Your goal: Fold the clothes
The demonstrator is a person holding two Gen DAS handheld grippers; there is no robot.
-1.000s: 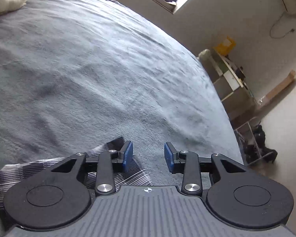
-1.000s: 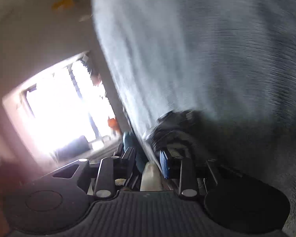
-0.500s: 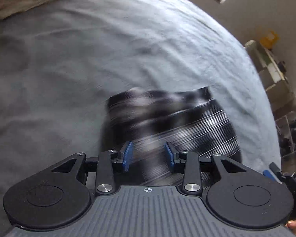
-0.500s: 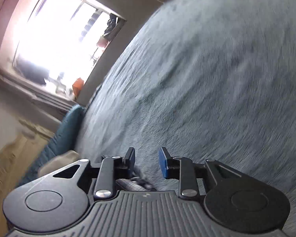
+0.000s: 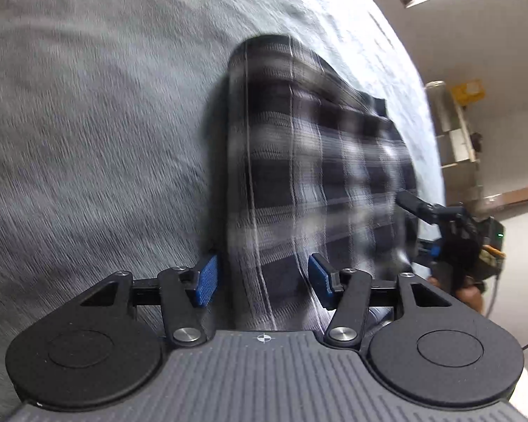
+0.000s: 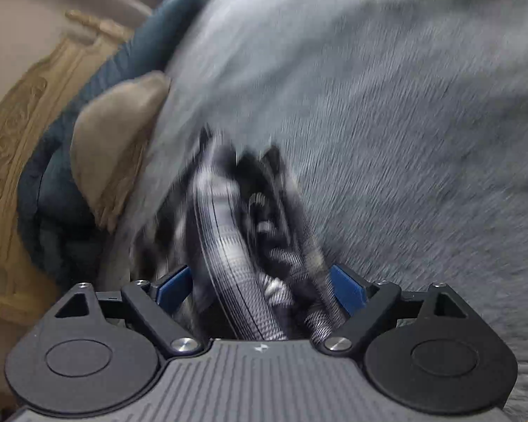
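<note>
Your left gripper (image 5: pixel 262 279) has its blue-padded fingers (image 5: pixel 205 279) partly apart, and they have just been opening; the black, grey and white checked cloth garment (image 5: pixel 316 176) lies between them and runs forward from them over the grey fuzzy bed blanket (image 5: pixel 88 123), but neither pad presses on it, with a clear gap at the left pad. Left of those fingers there is only blanket. Right of them, past the garment's far edge, you can see your right gripper (image 5: pixel 429 232) from the side, with a bit of your hand (image 5: pixel 470 293) behind it. In the right wrist view, the fingers of that gripper stand wide and have just been opening as well; a bunched, blurred fold of the same checked garment sits in the gap, loose from both pads. Left of these fingers lie a beige cushion (image 6: pixel 116 140) and a dark teal quilted cover (image 6: pixel 52 193); right of them is blanket.
</note>
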